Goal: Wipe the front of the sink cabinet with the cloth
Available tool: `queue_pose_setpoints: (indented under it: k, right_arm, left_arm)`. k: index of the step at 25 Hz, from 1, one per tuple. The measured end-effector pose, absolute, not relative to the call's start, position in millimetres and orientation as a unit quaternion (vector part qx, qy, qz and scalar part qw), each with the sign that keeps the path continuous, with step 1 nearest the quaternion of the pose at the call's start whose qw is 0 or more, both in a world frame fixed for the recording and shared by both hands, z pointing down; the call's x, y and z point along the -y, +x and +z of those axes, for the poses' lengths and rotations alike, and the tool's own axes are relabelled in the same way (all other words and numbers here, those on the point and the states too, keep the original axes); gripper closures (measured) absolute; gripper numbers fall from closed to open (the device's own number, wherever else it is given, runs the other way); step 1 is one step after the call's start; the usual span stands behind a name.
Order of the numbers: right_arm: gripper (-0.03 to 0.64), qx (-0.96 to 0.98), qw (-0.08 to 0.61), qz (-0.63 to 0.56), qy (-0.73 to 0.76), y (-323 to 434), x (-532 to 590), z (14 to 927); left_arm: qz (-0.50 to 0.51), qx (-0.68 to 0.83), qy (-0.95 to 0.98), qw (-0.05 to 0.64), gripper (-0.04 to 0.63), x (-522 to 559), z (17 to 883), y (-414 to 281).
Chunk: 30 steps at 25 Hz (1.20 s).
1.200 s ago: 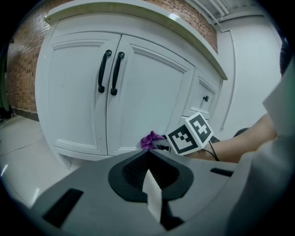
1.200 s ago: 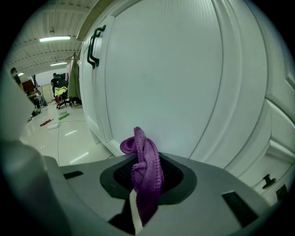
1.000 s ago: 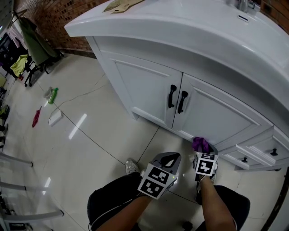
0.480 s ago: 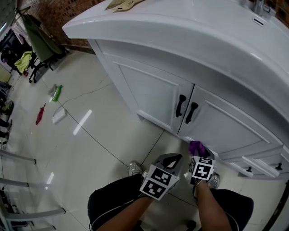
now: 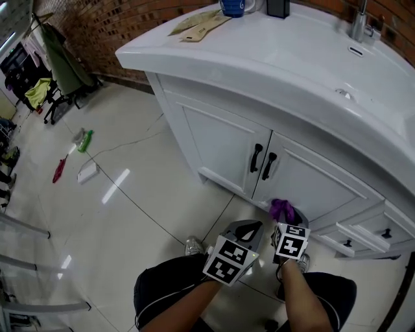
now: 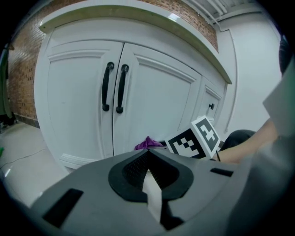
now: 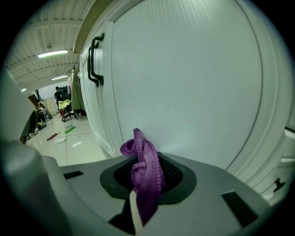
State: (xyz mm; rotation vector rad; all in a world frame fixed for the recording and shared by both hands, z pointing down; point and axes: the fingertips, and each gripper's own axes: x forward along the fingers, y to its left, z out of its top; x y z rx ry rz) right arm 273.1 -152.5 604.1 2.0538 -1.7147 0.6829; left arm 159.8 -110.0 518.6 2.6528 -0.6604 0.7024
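Purple cloth [image 5: 283,209] stays clamped in the right hand-held gripper [image 7: 138,184], low at the right cabinet door [image 5: 314,185], hardly moved from a moment ago. The left hand-held gripper [image 6: 150,167], closed and empty, hovers beside it.

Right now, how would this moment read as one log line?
right claw: shut on purple cloth | cloth: low by right cabinet door | left claw: shut, empty

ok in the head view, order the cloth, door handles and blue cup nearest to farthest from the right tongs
1. purple cloth, clamped in the right tongs, low by the cabinet.
2. black door handles, higher up the cabinet front.
3. blue cup, far back on the countertop.
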Motion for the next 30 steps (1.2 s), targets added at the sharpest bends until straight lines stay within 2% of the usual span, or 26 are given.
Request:
queue_pose_setpoints:
  k: [16, 30]
  right_arm:
    - [0.522, 0.621, 0.135, 0.138, 0.759, 280, 154, 443]
    - [0.522, 0.626, 0.086, 0.036, 0.774, 273, 146, 320]
  left_arm:
    - [0.198, 0.246, 0.942, 0.110, 0.591, 93, 438, 151]
    - [0.170, 0.256, 0.948, 0.088, 0.591, 88, 400, 141]
